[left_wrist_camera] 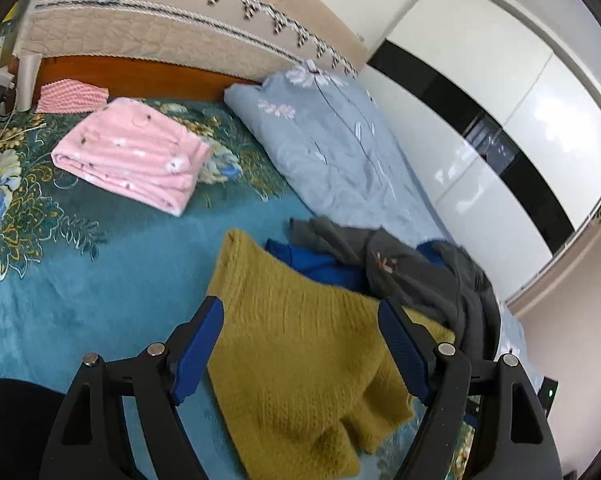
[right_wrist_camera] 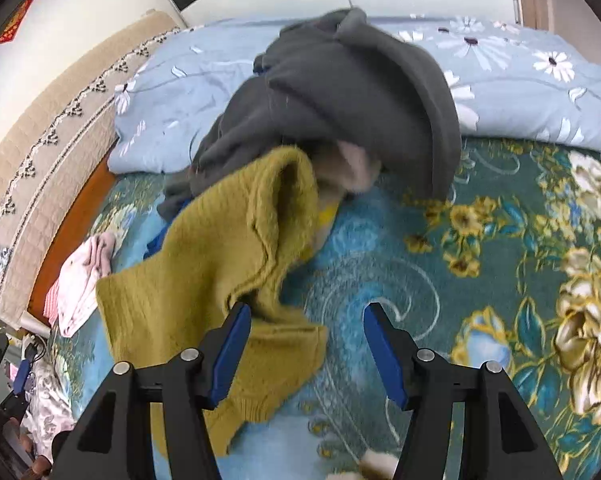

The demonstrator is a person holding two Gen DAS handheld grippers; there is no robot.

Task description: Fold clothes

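Observation:
A mustard-yellow knit sweater [left_wrist_camera: 296, 352] lies rumpled on the teal floral bedspread [left_wrist_camera: 80, 280]. My left gripper [left_wrist_camera: 300, 312] hovers above it with its jaws wide apart and nothing between the blue pads. Behind the sweater lies a heap of dark grey clothing [left_wrist_camera: 420, 264] over a blue garment [left_wrist_camera: 320, 264]. In the right wrist view the sweater [right_wrist_camera: 204, 280] spreads to the left, its lower edge under my right gripper [right_wrist_camera: 306, 314], which is open and holds nothing. The grey heap [right_wrist_camera: 352, 96] sits beyond it, with a pale pink item [right_wrist_camera: 356, 164] peeking out underneath.
A folded pink blanket [left_wrist_camera: 136, 156] lies at the back left of the bed. A light blue floral quilt [left_wrist_camera: 332, 140] runs along the far side by the white wardrobe [left_wrist_camera: 500, 128]. The beige quilted headboard cover [left_wrist_camera: 160, 24] stands behind. Pink clothes [right_wrist_camera: 80, 288] lie near the headboard.

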